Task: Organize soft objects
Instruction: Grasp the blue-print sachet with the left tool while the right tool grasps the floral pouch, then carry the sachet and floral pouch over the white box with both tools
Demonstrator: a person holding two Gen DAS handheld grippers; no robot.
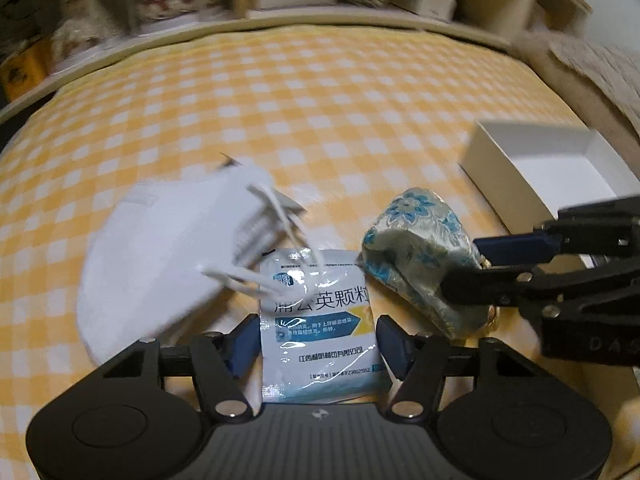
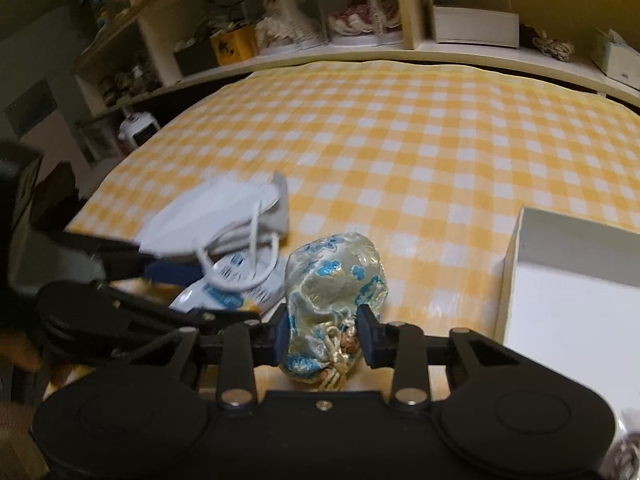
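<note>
Right gripper (image 2: 322,338) jaws clamped on blue-flowered silk drawstring pouch (image 2: 334,280), white open cardboard box (image 2: 516,264) at three o'clock. Left gripper (image 1: 316,346) jaws apart, straddling white-and-blue foil sachet (image 1: 320,320); white fabric face mask (image 1: 168,256) at ten o'clock.

The left gripper (image 1: 318,350) straddles a medicine sachet (image 1: 320,328) with jaws apart — mask (image 1: 168,248) ear loops draped over it — while the right gripper (image 1: 476,268) clamps a brocade pouch (image 1: 416,240) beside a white box (image 1: 496,172).
</note>
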